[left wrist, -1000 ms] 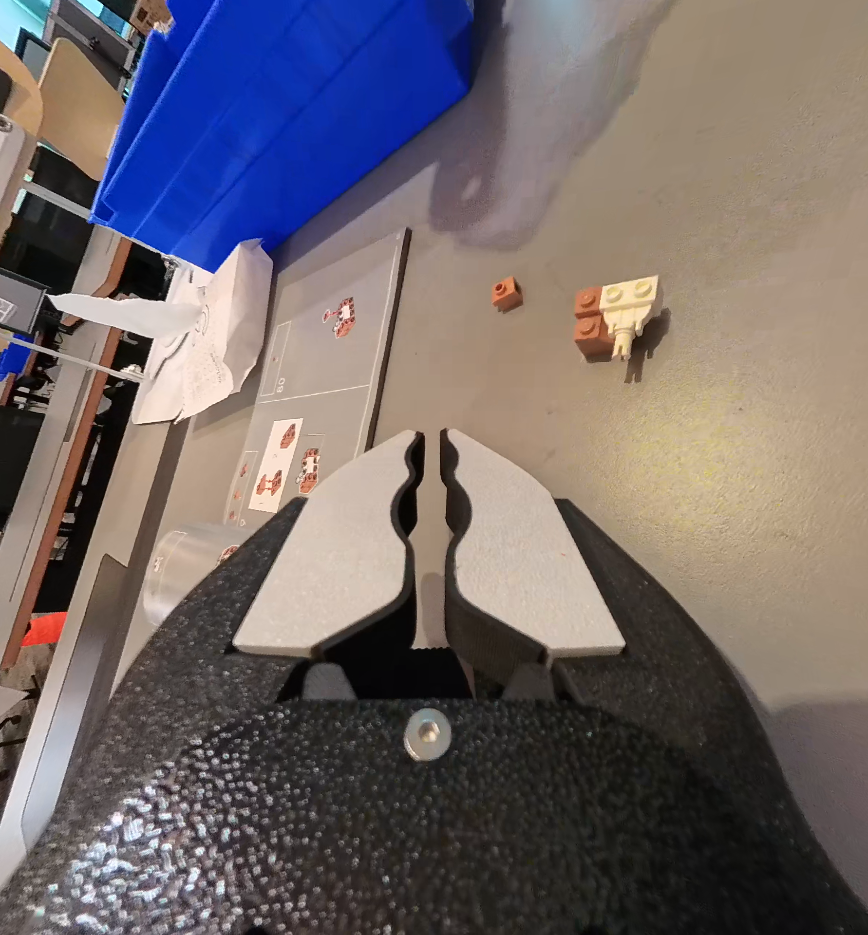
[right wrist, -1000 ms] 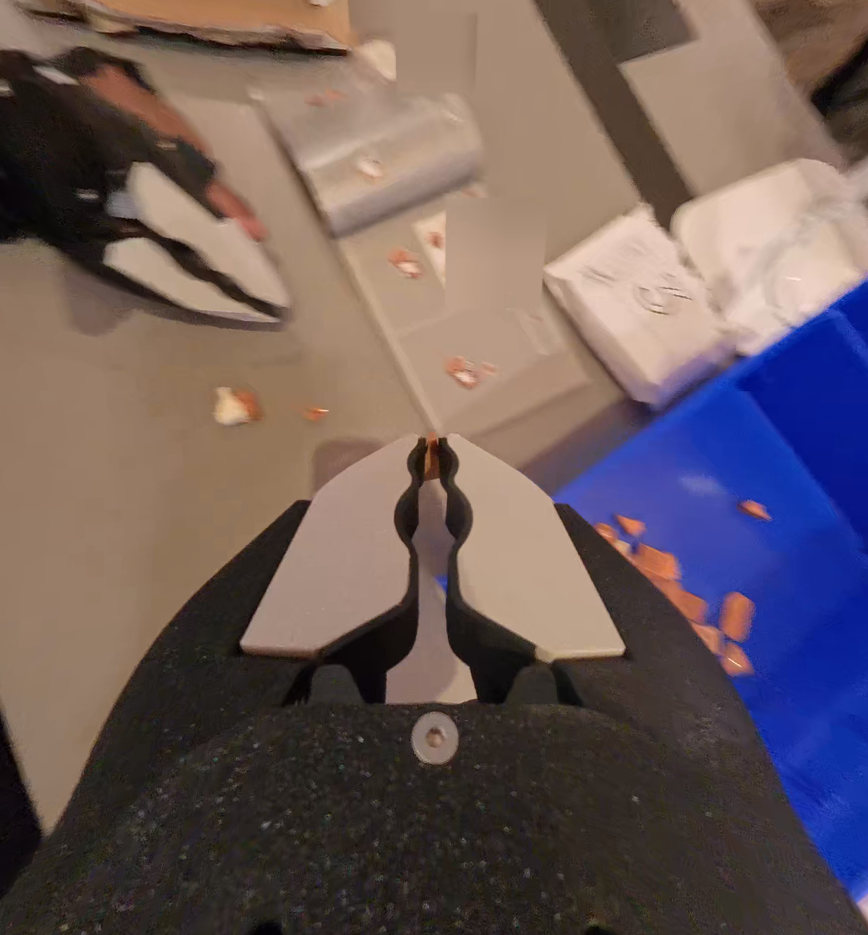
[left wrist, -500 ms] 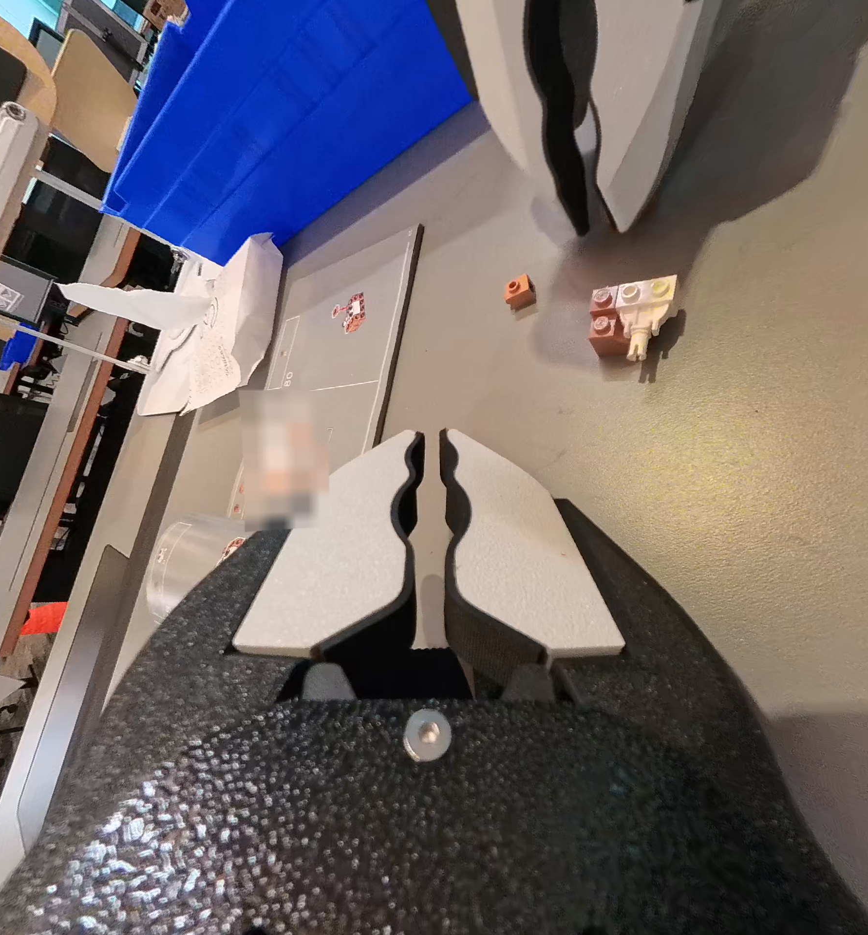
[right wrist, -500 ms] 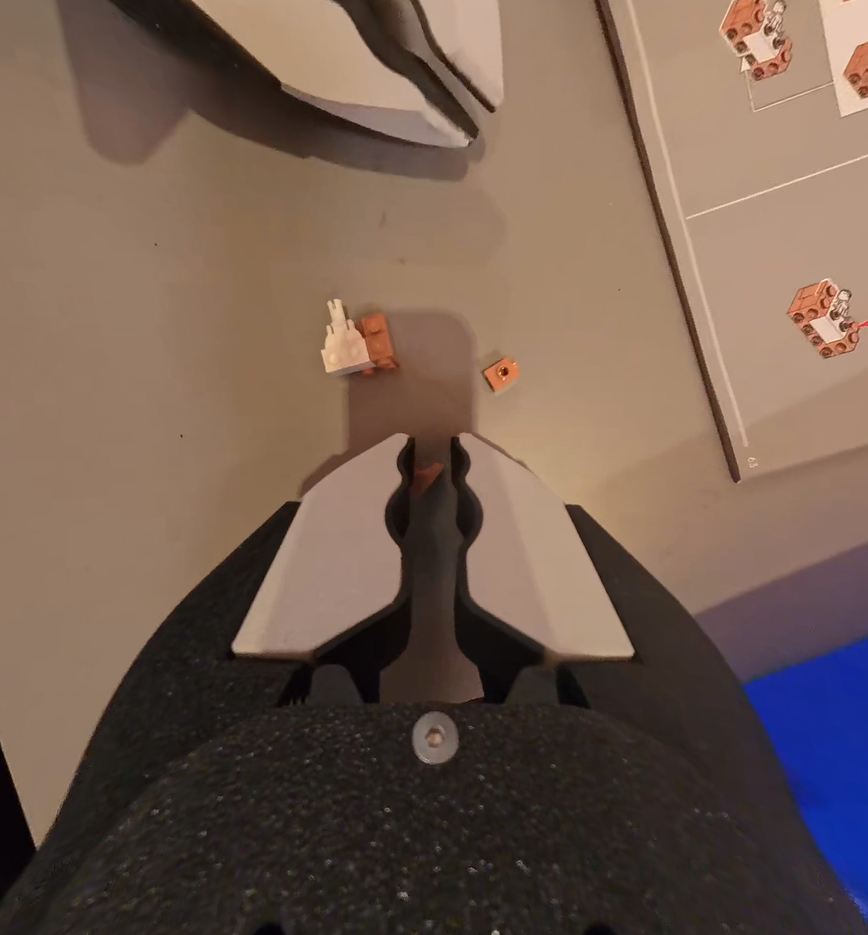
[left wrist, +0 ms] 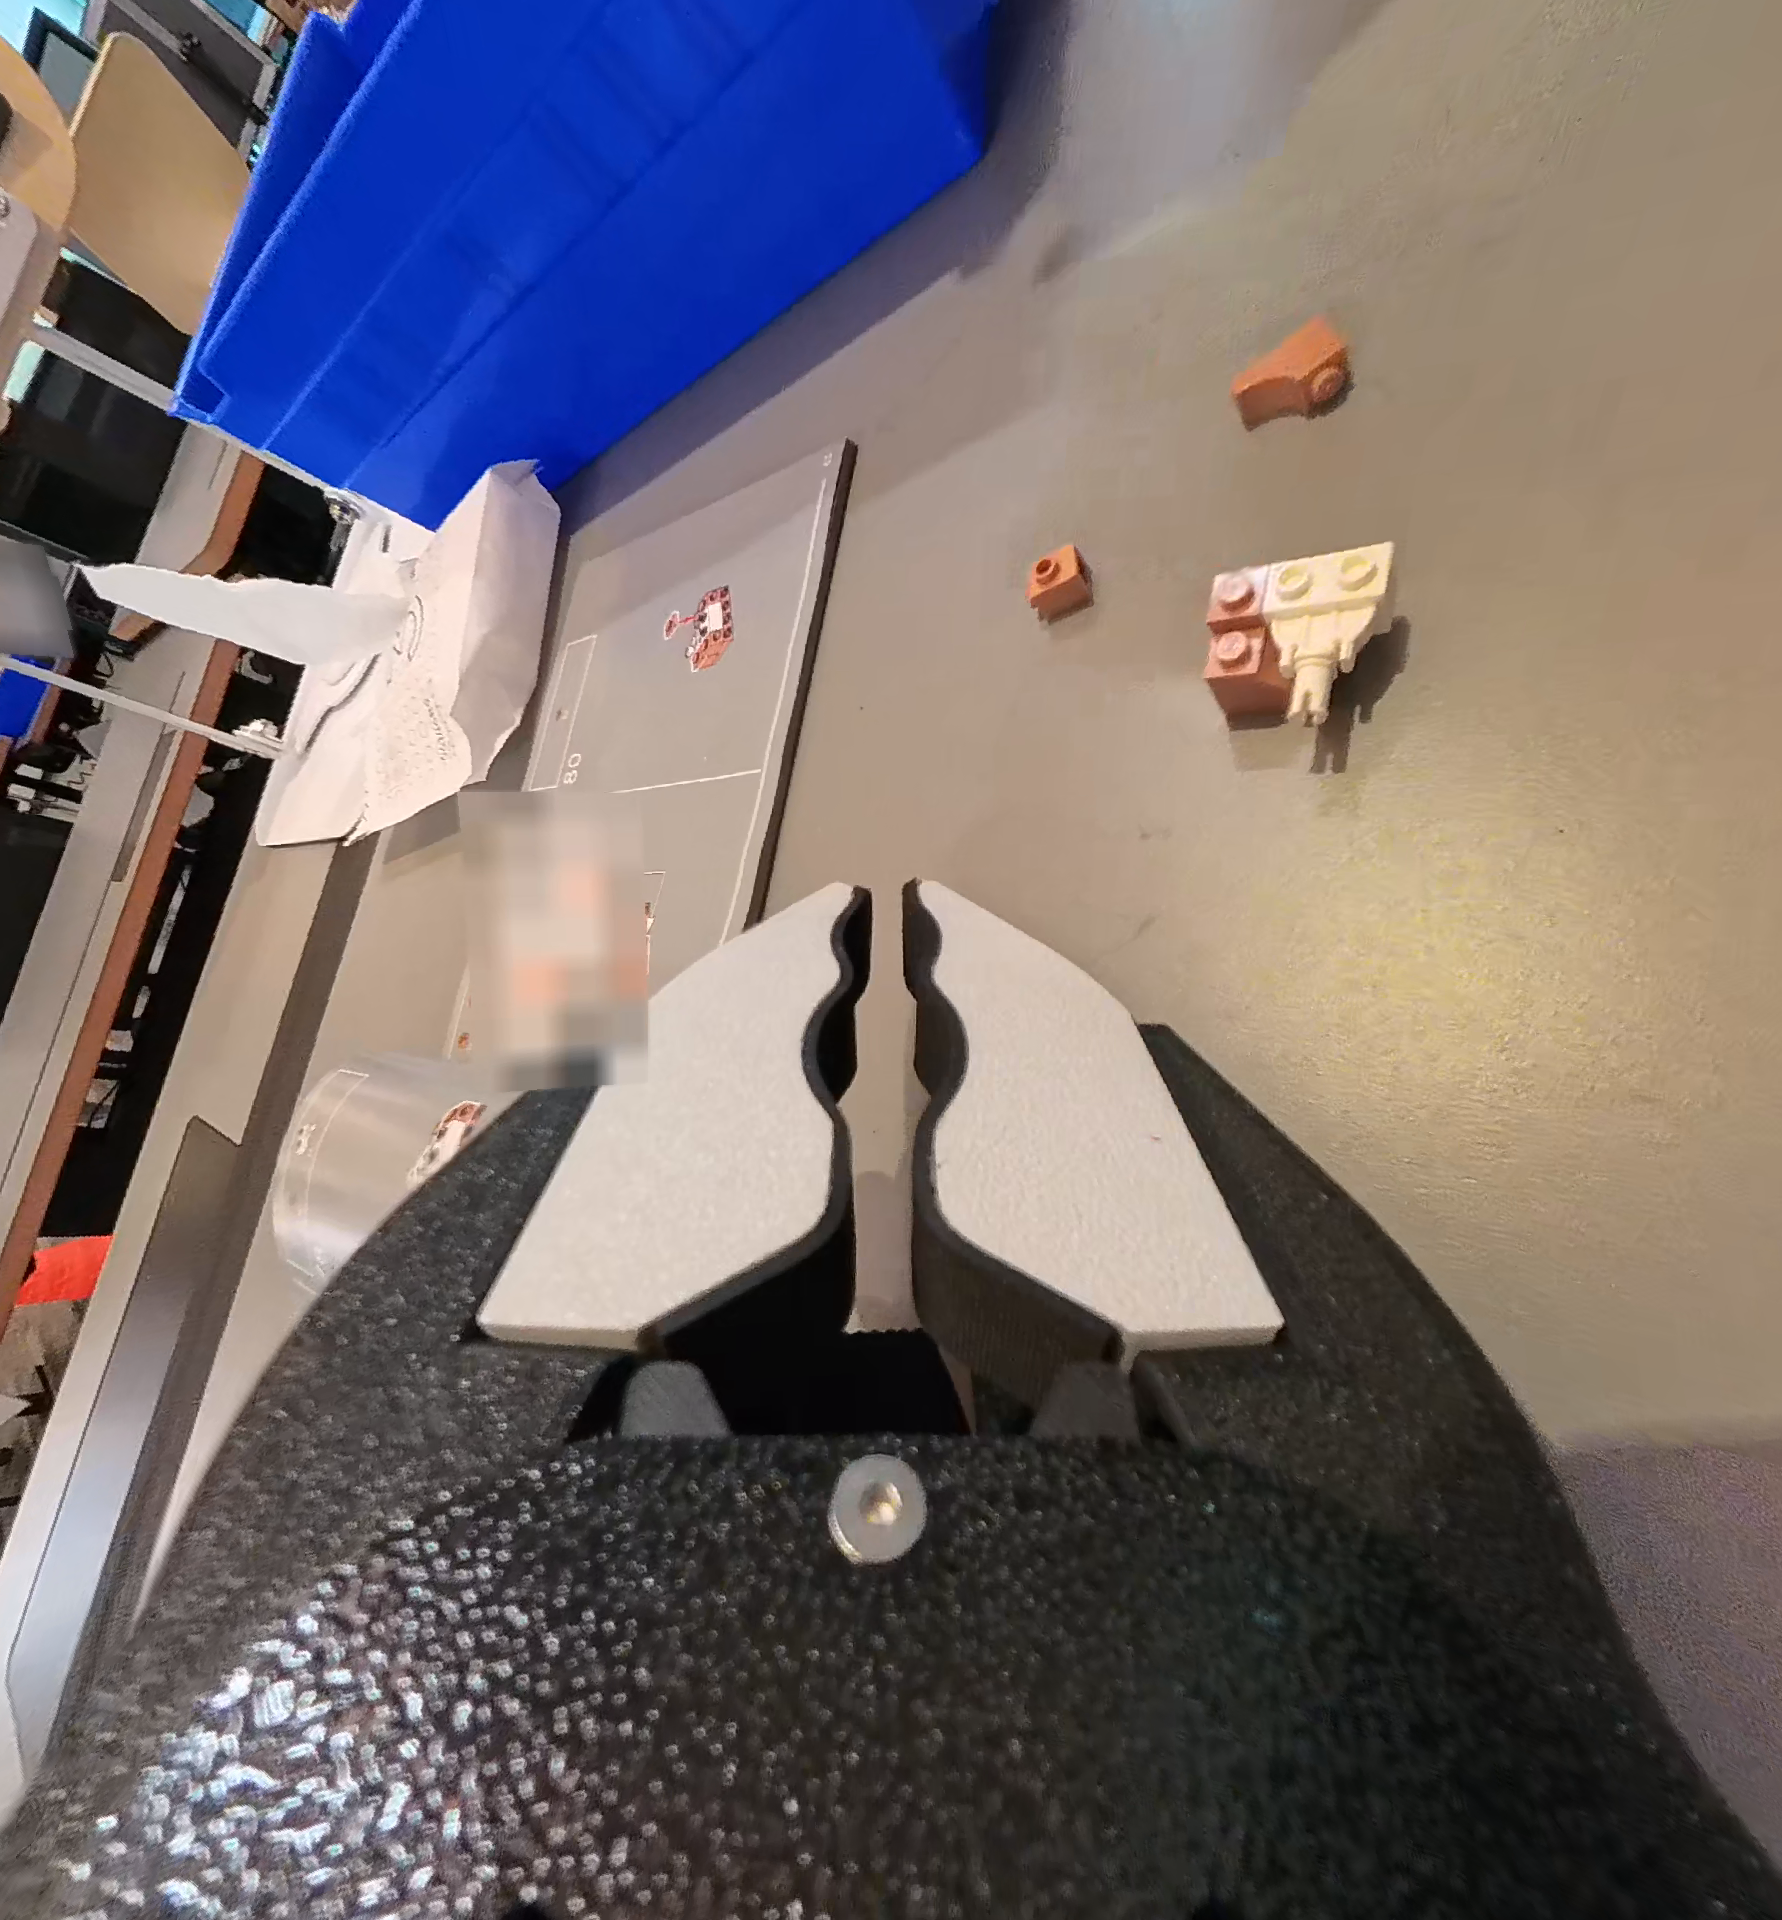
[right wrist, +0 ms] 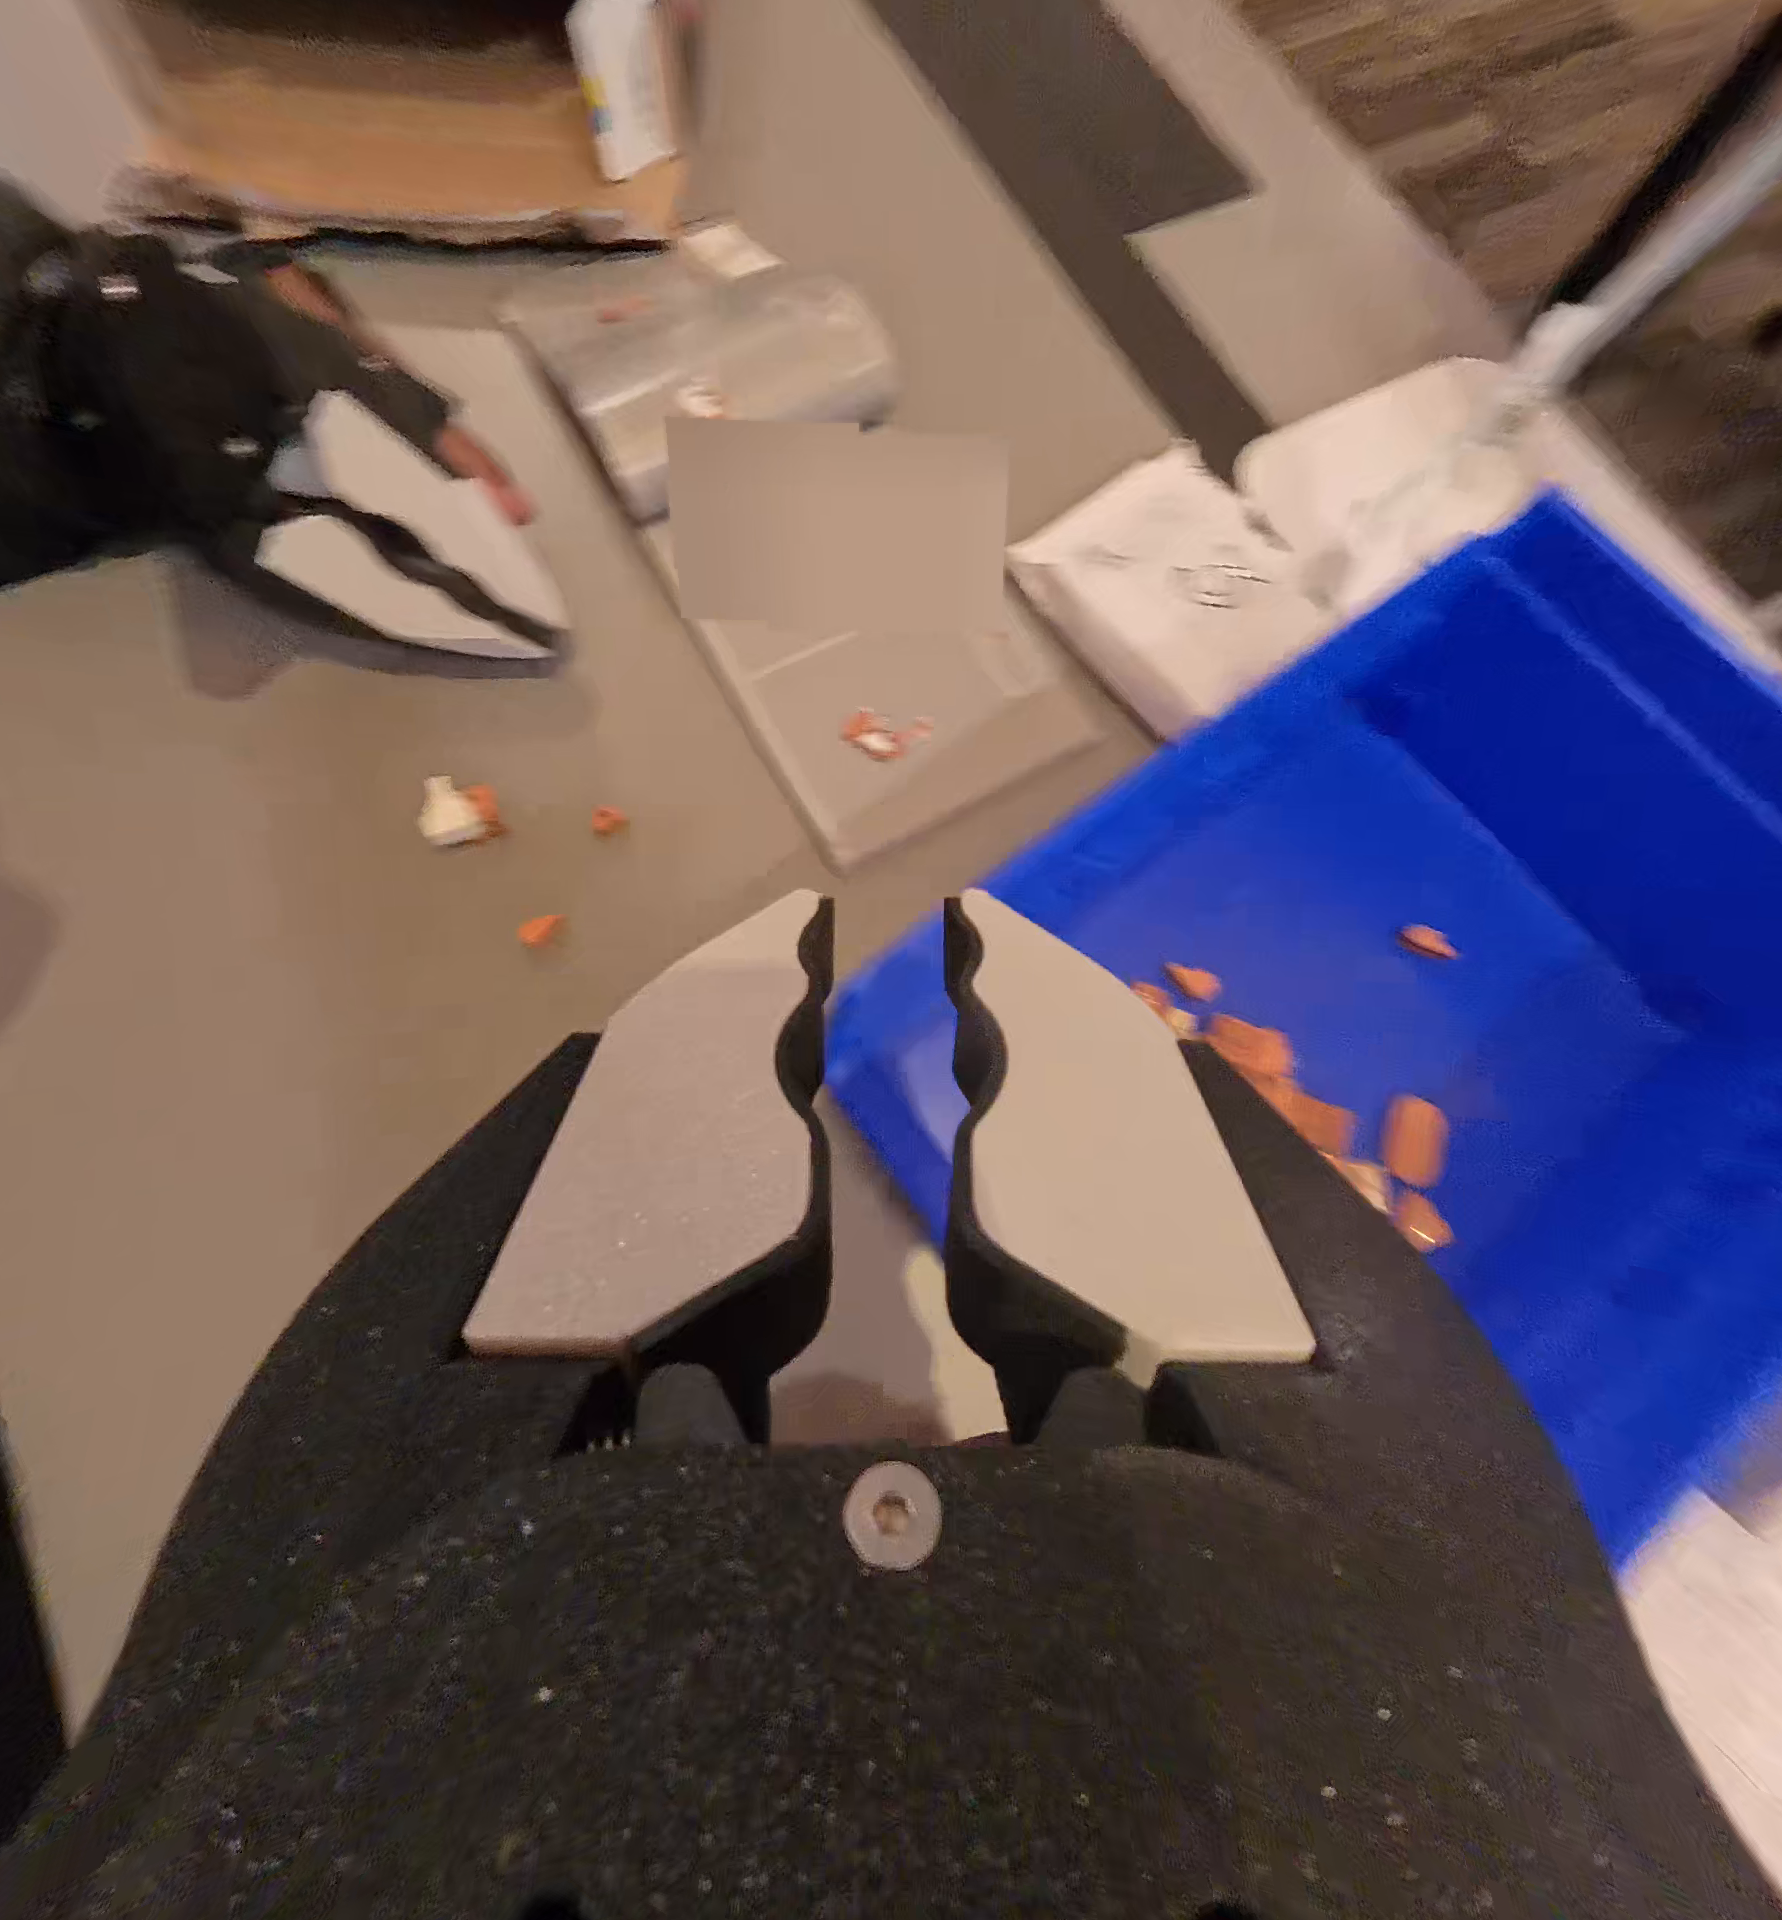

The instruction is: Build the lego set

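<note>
Grey tabletop: matte; all loose parts and both grippers are seen over it.
Left gripper: its jaws are nearly pressed together, only a thin slit being left between the tips; nothing is pinched. It is held low over the tabletop, just beside the edge of the instruction board.
Right gripper: its jaws are spread with a clear gap, and nothing is gripped. The near corner of the blue bin is seen below the tips; the view is blurred.
Brick assembly: two brown studded bricks joined to a cream piece with a peg; it lies on the tabletop ahead and to the right of the left gripper, well apart from it.
Small brown brick: a single-stud piece, set near the assembly, between it and the board.
Curved brown piece: lies alone farther out, beyond the assembly.
Instruction board: grey, printed with pictures of brick models; laid flat beside the bin.
Blue bin: open plastic container; a scatter of brown bricks is seen on its floor.
Crumpled white paper: rests beside the board, close to the bin's wall.
Clear plastic tube: lies at the left of the left gripper's body, partly hidden.
</note>
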Demonstrator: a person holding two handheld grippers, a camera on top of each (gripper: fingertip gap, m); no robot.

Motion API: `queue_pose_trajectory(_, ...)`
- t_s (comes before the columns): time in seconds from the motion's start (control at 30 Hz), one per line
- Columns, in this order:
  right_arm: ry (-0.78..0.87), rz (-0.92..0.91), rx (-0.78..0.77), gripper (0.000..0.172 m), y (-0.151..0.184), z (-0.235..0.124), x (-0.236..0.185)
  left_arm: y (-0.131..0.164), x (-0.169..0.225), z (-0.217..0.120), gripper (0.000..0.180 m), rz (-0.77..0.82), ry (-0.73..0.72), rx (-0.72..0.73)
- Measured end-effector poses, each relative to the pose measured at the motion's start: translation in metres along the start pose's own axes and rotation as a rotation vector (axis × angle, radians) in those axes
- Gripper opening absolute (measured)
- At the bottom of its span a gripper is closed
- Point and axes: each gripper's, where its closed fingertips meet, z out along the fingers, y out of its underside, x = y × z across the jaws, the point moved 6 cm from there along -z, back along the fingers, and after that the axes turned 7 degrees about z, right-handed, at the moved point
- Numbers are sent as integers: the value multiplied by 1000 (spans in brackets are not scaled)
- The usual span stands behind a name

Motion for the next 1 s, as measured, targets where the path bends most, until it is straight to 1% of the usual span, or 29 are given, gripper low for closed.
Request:
queue_pose_trajectory(0.07,98,36,-18,20,5,-7,37,3,-1,1,5,-16,-1,-6)
queue_pose_trajectory(0.17,178,111,-95,22,22,0,84,7,-5,1,5,-38,-14,-16)
queue_pose_trajectory(0.23,176,157,-123,22,32,8,103,10,-7,1,5,-50,-22,-27)
queue_pose_trajectory(0.33,211,168,-183,23,44,17,120,14,-10,1,5,-61,-29,-35)
queue_pose_trajectory(0.67,186,118,-293,27,52,41,132,16,-11,1,4,-76,-23,-30)
queue_pose_trajectory(0.77,190,97,-304,27,50,39,135,16,-11,0,4,-74,-23,-32)
queue_pose_trajectory(0.9,175,94,-280,27,45,38,134,19,-13,0,4,-78,-24,-36)
queue_pose_trajectory(1.0,171,61,-343,27,53,44,130,19,-13,-1,4,-78,-21,-37)
